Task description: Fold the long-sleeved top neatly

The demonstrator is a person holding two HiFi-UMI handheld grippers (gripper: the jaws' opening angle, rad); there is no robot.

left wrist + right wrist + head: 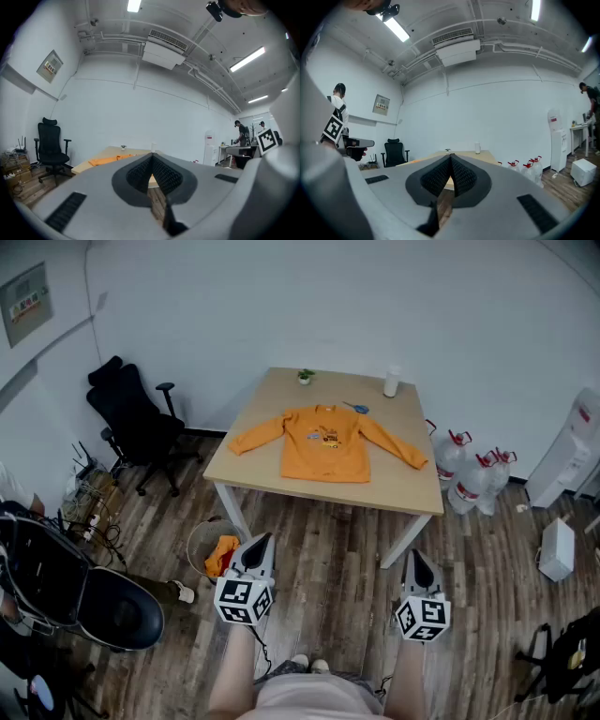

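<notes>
At frame centre the orange long-sleeved top (326, 443) lies spread flat on the light wooden table (412, 491), while the left gripper (254, 555) and right gripper (418, 570), low in frame, are closed and empty.

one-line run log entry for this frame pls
phase: not started, person short of table | left gripper: shut, empty | right gripper: shut, empty | orange top: flat on table, sleeves spread, unfolded

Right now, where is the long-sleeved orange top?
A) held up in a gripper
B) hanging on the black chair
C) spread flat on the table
C: the orange top lies flat on the table with both sleeves spread out to the sides.
</notes>
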